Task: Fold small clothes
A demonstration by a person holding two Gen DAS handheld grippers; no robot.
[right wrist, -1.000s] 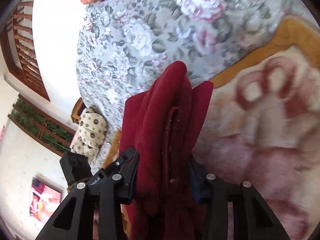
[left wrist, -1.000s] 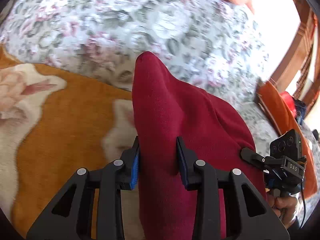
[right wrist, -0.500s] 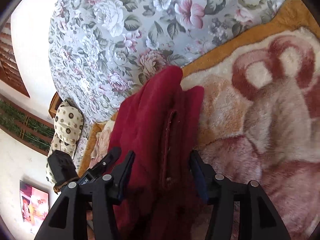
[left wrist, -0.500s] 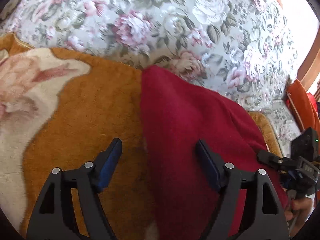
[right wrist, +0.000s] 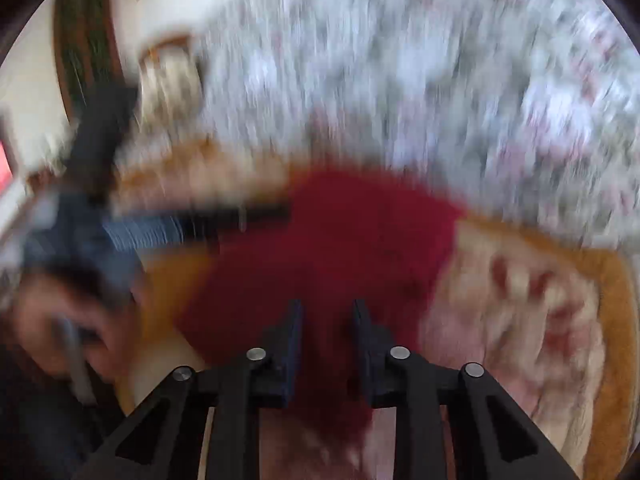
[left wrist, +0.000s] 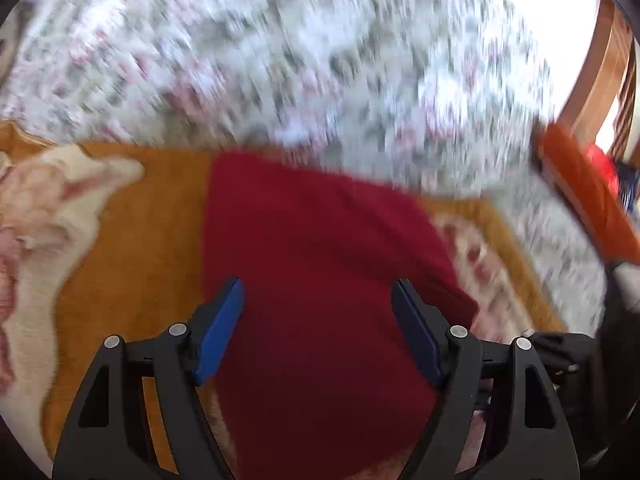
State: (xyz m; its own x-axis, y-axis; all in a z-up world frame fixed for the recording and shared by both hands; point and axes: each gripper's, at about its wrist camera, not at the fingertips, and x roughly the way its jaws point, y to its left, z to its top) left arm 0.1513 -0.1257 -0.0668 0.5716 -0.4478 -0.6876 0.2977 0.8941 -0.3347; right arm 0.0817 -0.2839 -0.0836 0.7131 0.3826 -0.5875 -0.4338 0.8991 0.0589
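While both views blur: left gripper (left wrist: 316, 328) spread wide over red cloth (left wrist: 320, 280), pads clear. Cloth flat on orange blanket (left wrist: 132, 248). Right gripper (right wrist: 326, 332) just been closing, narrowed; pinching cloth or not, cannot tell.

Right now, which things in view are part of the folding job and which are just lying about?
Job:
- dark red fleece garment, lying on the blanket
- left tool, wide open over it
- right tool, jaws just closing with red cloth between them

Lying about:
- orange and cream plush blanket
- grey floral bedsheet
- orange cloth at the right edge
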